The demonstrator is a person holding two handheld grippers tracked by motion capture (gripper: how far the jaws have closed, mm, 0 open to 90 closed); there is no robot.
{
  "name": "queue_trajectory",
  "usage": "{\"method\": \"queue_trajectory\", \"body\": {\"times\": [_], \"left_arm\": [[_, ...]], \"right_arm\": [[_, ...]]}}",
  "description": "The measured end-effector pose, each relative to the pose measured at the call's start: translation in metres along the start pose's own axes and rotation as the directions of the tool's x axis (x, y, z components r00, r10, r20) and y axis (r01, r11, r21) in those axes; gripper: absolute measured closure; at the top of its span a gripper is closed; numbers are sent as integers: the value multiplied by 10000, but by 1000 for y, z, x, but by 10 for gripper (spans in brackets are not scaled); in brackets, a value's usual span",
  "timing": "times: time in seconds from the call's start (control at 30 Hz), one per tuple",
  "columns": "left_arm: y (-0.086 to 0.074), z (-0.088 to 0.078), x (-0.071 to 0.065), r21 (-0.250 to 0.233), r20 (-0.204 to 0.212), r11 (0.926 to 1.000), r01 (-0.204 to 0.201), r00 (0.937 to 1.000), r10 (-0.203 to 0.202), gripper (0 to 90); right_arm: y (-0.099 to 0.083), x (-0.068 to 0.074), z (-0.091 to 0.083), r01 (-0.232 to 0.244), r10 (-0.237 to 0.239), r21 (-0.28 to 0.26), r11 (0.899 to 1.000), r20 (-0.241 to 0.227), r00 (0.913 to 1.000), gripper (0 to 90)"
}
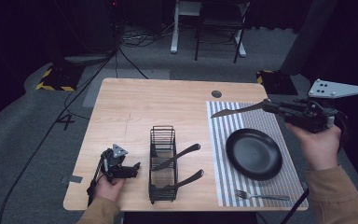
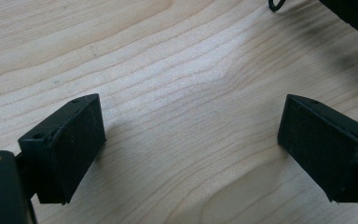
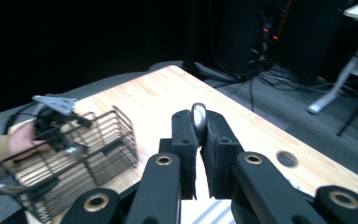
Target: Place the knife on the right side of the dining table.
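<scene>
Two hand-held grippers are ours. Our right hand-held gripper [image 1: 266, 106] clamps a knife [image 1: 235, 110] above the striped mat [image 1: 219, 154]. Our left hand-held gripper [image 1: 135, 166] rests jaws apart on the worktop [image 1: 130, 107].

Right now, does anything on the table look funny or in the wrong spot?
Nothing is spilled or broken. The fork lies below the black plate on the striped mat, not beside it. Two utensils poke slanting out of the wire caddy. The right gripper holds a knife in the air.
</scene>
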State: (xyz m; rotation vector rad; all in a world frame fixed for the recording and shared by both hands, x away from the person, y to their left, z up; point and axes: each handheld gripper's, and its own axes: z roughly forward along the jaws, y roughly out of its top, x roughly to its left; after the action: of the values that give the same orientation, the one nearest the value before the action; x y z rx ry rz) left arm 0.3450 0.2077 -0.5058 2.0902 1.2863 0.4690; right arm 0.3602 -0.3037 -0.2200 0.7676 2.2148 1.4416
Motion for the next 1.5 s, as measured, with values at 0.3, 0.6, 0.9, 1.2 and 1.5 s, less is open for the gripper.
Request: {"method": "queue_trajectory", "body": {"times": [0.3,0.6,0.9,1.2,1.5], "left_arm": [[0,0,0,18,-22,10000,9,10000,-9,77],[0,0,0,19,-27,10000,6,10000,-6,77],[0,0,0,21,-36,10000,13,10000,-13,77],[0,0,0,19,-40,10000,25,10000,-25,77],[0,0,0,20,-35,10000,24,10000,-24,77]], "right_arm": [[-30,-34,-4,-510,482,156,9986,1442,9884,844],[-57,-65,-10,-1116,976,399,9930,2589,9610,844],[-90,-93,-13,-1797,1482,591,9819,3499,9250,844],[-101,-105,4,-2285,2072,298,9731,3210,9241,844],[-88,-92,54,-2016,1814,655,9773,2332,9554,843]]}}
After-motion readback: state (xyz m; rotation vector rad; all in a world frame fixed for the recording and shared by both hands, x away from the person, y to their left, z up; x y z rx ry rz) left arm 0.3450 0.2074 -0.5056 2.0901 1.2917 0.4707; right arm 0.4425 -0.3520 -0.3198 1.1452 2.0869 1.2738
